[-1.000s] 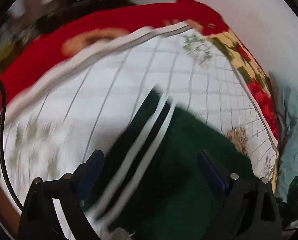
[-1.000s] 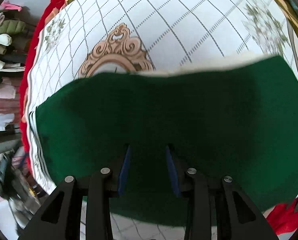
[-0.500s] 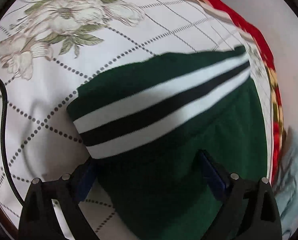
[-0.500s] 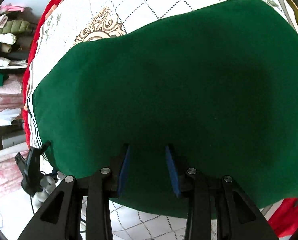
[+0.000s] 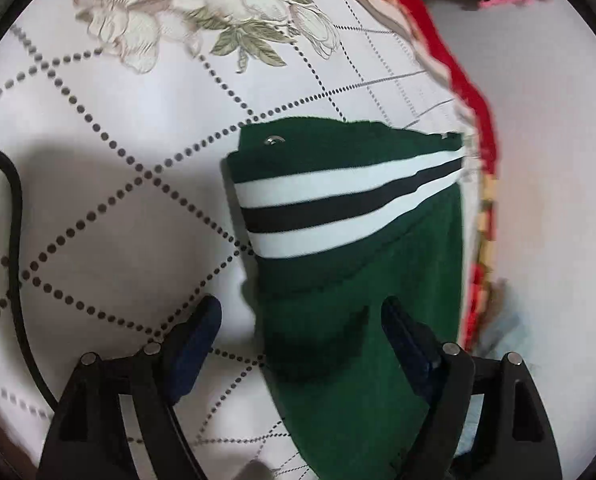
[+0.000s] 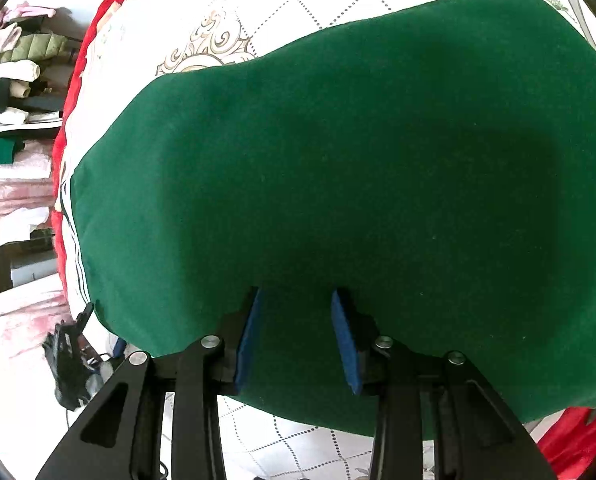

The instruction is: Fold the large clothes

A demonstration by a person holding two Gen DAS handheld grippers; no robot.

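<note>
Left hand-held gripper hangs spread wide over the near end of the garment, and I see nothing pinched between its blue pads; the left pad is over bare bedspread, the right one over green cloth. Right hand-held gripper is partly spread too, its pads standing apart at the near edge of the green cloth with no fold caught between them that I can make out; whether they touch the fabric I cannot tell. From the left wrist view the garment lies on the bed as a narrow strip with the striped band and a snap at its far end, close to the bed's right edge and the red blanket. From the right wrist view it is a broad, smooth green panel with the stripes just showing at its left edge. I judge at least one fold is already laid and flat, with both tools let go. What seems left is another fold to make it compact, which I would start by regripping an end.
</note>
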